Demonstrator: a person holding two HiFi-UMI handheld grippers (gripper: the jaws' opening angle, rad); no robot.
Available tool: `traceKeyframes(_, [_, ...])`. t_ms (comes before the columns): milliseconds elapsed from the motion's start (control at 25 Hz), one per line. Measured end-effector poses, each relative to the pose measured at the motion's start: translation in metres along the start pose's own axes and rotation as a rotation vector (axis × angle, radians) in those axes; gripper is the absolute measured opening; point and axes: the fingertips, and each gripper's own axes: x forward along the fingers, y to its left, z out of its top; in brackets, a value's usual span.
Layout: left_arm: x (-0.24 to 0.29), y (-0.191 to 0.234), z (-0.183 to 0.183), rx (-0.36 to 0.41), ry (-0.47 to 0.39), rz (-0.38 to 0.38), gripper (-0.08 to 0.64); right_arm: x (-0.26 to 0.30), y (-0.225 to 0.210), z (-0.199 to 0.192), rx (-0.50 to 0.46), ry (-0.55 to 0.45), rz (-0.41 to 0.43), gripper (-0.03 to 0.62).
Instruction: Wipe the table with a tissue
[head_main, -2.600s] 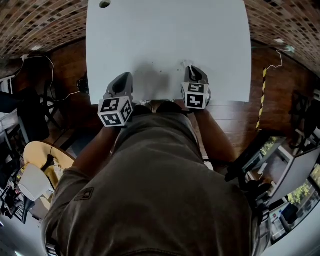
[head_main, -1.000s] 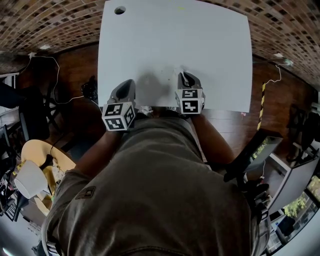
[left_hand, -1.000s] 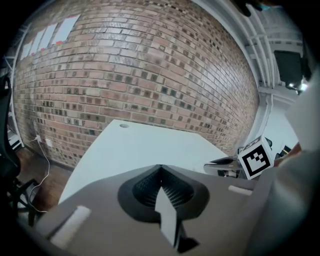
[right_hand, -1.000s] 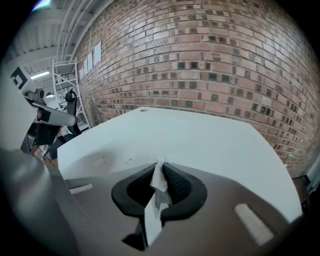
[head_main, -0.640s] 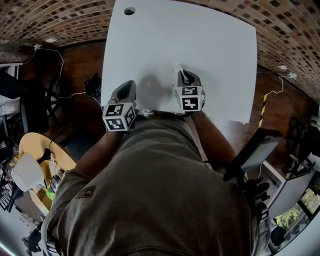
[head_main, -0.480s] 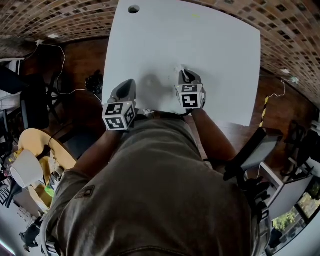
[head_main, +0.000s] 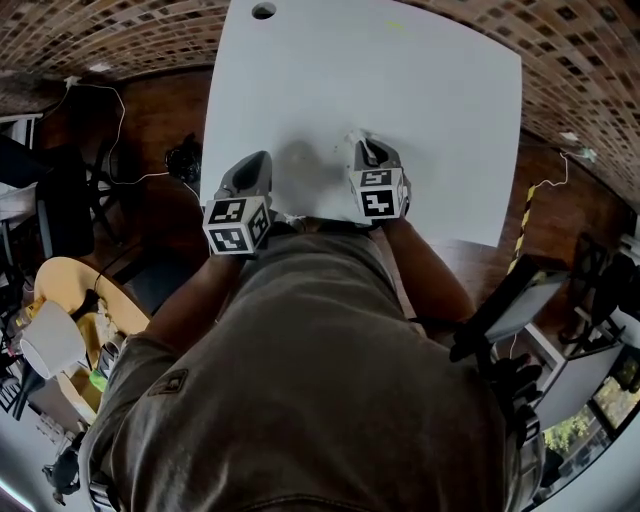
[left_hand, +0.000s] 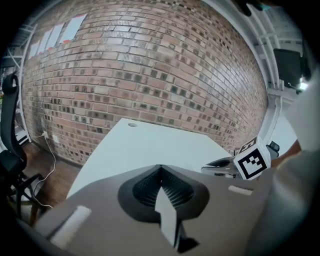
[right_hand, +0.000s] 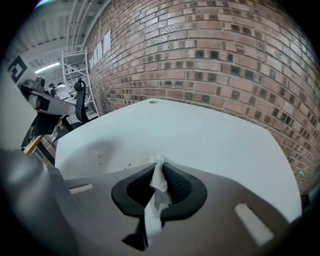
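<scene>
The white table (head_main: 400, 90) fills the upper middle of the head view. My right gripper (head_main: 364, 146) hovers over its near part, shut on a crumpled white tissue (right_hand: 159, 182) that pokes out past the jaw tips (head_main: 356, 137). The tissue's tip hangs just above the tabletop (right_hand: 200, 135). A few small yellowish specks (right_hand: 129, 164) lie on the table to the tissue's left. My left gripper (head_main: 260, 162) is at the near left edge, level with the right one, jaws shut with nothing held (left_hand: 160, 168). In the left gripper view the right gripper (left_hand: 220, 164) shows at the right.
A round cable hole (head_main: 264, 11) sits at the table's far left corner. A brick wall (right_hand: 225, 55) stands behind the table. On the wooden floor to the left are cables (head_main: 110, 90), a dark chair (head_main: 60, 210) and a yellow round seat (head_main: 70, 300). A black-yellow strip (head_main: 525, 215) lies to the right.
The right gripper with the tissue has shifted a little farther in from the table's near edge. The left gripper stays at the near left edge. My head view has tilted slightly.
</scene>
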Motion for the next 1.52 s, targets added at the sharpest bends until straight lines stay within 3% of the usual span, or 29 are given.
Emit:
traceKeyframes(1000, [-0.012, -0.019, -0.02, 0.031, 0.014, -0.058, 0.002, -0.036, 0.045, -0.044, 0.011, 0.001, 0.052, 0.038])
traceKeyframes(1240, [-0.012, -0.02, -0.017, 0.031, 0.008, -0.052, 0.002, -0.037, 0.037, -0.035, 0.043, -0.004, 0.044, 0.038])
traceKeyframes(1520, [-0.011, -0.006, -0.012, 0.014, 0.003, -0.009, 0.002, -0.015, 0.013, 0.007, 0.056, -0.059, 0.029, 0.038])
